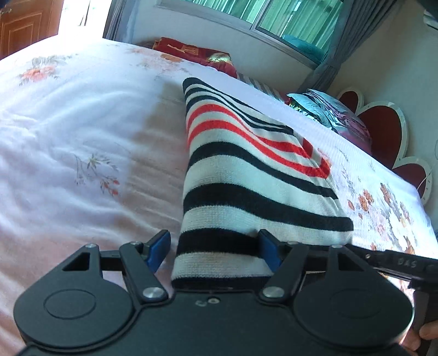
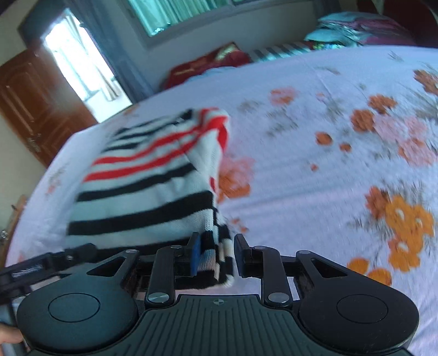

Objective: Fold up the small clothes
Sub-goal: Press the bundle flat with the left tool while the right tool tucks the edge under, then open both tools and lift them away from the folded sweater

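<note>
Between the parted fingers of the left gripper (image 1: 213, 250) lies the hem of a striped garment (image 1: 246, 175); only its right pad touches the knit, so it is released. At the right gripper (image 2: 215, 253), jaws apart, a bunched corner hangs against the blue pad, unpinched. Beyond, the garment spreads over the floral bed (image 1: 82, 131); farther off, a red pillow (image 1: 191, 53) and a window (image 1: 273, 16).

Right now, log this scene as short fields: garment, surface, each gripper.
garment: striped knit garment, navy, white and red, folded over, near edge raised
surface: floral bedsheet
left gripper: jaws wide, left pad clear of the garment's edge
right gripper: jaws parted, garment corner between them, right pad clear
background: window, wooden door
</note>
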A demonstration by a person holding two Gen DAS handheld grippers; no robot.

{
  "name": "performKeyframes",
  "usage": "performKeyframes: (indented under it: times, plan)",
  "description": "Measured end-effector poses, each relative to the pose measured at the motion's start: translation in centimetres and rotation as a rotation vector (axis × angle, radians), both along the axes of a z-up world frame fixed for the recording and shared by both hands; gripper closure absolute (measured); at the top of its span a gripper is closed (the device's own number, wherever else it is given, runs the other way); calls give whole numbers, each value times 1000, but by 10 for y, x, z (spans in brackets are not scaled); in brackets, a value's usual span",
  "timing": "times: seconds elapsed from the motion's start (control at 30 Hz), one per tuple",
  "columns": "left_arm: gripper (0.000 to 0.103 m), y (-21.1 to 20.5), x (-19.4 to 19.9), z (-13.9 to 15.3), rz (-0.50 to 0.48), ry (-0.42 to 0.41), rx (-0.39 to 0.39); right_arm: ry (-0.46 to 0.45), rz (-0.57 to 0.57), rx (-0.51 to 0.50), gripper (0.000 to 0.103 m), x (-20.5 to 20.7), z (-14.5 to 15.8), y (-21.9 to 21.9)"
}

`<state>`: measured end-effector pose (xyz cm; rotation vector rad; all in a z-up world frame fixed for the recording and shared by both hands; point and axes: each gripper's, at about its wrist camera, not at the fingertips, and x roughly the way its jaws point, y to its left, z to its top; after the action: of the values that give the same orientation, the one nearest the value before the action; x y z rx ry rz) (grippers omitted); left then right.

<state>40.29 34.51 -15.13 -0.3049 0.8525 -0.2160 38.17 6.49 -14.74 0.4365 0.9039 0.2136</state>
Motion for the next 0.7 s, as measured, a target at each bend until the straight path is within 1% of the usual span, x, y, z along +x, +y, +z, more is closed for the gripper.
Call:
performKeyframes:
  times: [0.03,0.1,0.2,0.33,0.4,0.47,0.53,0.63,0.7]
  plan:
    - [33,-1,0,1,-4,-4,10,9,-18,-18,61,0,-3,2]
    - [33,-2,0,2,-13,-4,24,24,-34,-41,53,2,-9,5]
    - [29,-3,1,4,-20,-2,53,35,-55,-42,52,3,-13,7]
    - [21,-8,6,7,-12,22,101,18,-42,-100,50,2,-13,16]
    - [17,-13,7,10,-1,47,141,22,-48,-106,49,2,-12,17]
    - [12,-18,7,13,18,70,198,22,-45,-129,45,2,-12,19]
    - [13,-24,4,18,36,63,238,25,-45,-146,40,3,-12,20]
    - [13,-33,-5,25,46,58,301,28,-42,-165,39,3,-6,21]
    - [14,-36,-14,32,41,55,314,19,-42,-171,39,-3,4,20]
